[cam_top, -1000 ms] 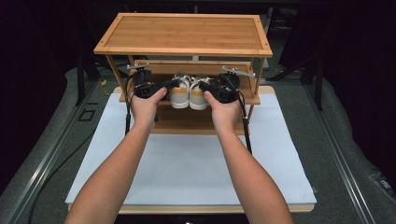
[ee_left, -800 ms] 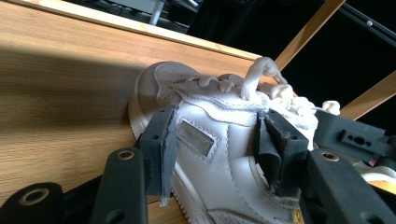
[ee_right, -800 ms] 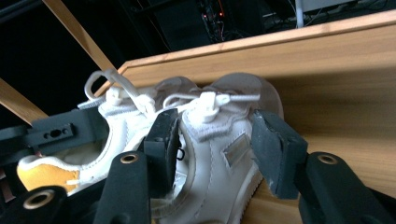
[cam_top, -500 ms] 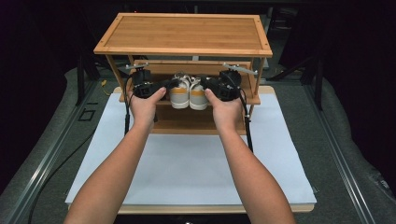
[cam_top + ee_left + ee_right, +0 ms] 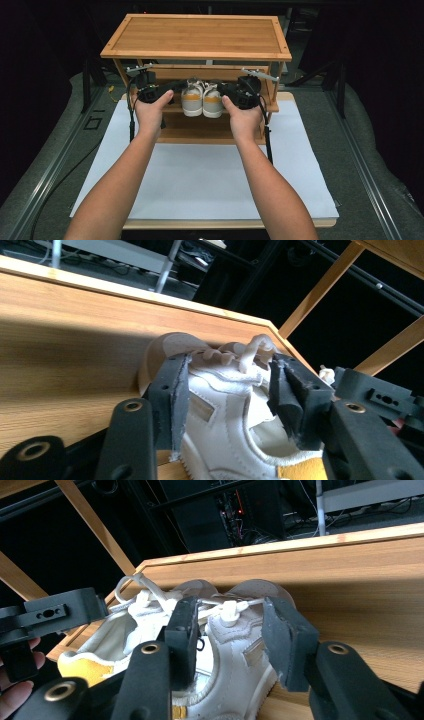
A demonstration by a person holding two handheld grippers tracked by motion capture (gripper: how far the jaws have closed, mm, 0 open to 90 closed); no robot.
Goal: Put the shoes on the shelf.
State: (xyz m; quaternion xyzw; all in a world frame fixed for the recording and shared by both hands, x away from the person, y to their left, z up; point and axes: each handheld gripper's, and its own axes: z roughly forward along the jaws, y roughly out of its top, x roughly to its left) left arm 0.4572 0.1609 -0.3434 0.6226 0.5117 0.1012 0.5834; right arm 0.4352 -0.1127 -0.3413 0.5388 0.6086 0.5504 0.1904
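While both shoes sit side by side on the middle shelf [image 5: 197, 131] of the bamboo rack [image 5: 197, 35], your left tongs [image 5: 227, 400] straddle the left shoe [image 5: 227, 425] and your right tongs [image 5: 227, 635], which have just been closing, straddle the right shoe [image 5: 235, 645]. Neither pair visibly presses yet. Centre each shoe's collar between the pads, then clench evenly before lifting both clear together.
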